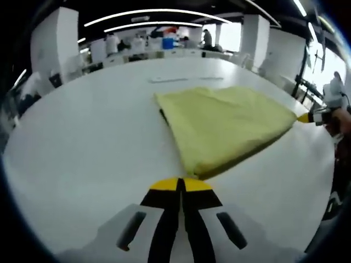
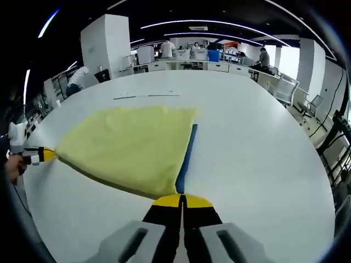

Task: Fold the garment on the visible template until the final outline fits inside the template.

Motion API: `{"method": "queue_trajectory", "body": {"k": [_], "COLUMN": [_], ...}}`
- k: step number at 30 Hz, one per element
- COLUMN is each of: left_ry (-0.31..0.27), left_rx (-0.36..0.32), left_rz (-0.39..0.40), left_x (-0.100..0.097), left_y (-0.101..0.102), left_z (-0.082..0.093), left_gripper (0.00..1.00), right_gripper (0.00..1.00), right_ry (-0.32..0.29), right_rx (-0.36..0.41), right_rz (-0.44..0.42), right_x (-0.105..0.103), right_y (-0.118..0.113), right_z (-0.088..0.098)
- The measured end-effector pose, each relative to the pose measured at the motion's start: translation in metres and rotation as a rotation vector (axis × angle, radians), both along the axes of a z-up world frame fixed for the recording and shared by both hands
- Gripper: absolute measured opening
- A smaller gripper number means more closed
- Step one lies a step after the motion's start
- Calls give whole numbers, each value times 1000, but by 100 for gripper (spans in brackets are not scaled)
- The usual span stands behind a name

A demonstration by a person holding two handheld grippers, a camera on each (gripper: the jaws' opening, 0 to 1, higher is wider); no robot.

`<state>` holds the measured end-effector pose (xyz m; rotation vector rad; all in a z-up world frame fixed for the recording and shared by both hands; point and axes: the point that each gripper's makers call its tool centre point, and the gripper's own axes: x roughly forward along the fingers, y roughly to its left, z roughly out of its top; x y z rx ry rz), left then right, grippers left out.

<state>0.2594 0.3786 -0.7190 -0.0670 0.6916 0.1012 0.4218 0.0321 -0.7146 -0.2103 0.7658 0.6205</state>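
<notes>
Closed yellow-tipped left gripper (image 1: 181,184) pinches the near corner of the pale yellow cloth garment (image 1: 227,123) on the white table (image 1: 82,142). Likewise shut, the right gripper (image 2: 181,200) clamps its opposite corner beside a blue template strip (image 2: 186,156).

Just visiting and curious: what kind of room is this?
Probably an open-plan lab or workshop: a big white table holding a yellow garment, cluttered benches behind, people standing there, strip lights overhead.

Left gripper (image 1: 181,183) jaws closed and pinching, right gripper (image 2: 181,200) jaws likewise, held apart
</notes>
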Motion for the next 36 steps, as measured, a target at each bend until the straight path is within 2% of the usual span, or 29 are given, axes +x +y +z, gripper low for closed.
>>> {"method": "queue_trajectory", "body": {"k": [7, 10, 15, 18, 22, 27, 36], "left_ry": [-19, -27, -44, -25, -13, -11, -13], "left_rx": [-13, -33, -82, -54, -61, -50, -25], "left_rz": [-16, -15, -4, -11, -4, -9, -25], "left_x": [2, 3, 6, 8, 8, 8, 7], "left_y": [-5, -7, -11, -11, -11, -10, -7], "left_z": [4, 5, 8, 3, -2, -2, -1], "left_gripper": [0, 6, 9, 9, 7, 0, 0], "right_gripper": [0, 3, 4, 4, 2, 0, 0], "right_ry": [30, 53, 49, 44, 42, 20, -7], "right_rx": [9, 34, 49, 50, 53, 57, 23], "right_rz": [8, -1, -21, -35, -56, -56, -28], "right_x": [-8, -11, -9, -7, -5, -3, 0], "right_y": [5, 10, 13, 12, 12, 12, 5], "right_z": [-5, -6, -5, -5, -7, -5, -3]}}
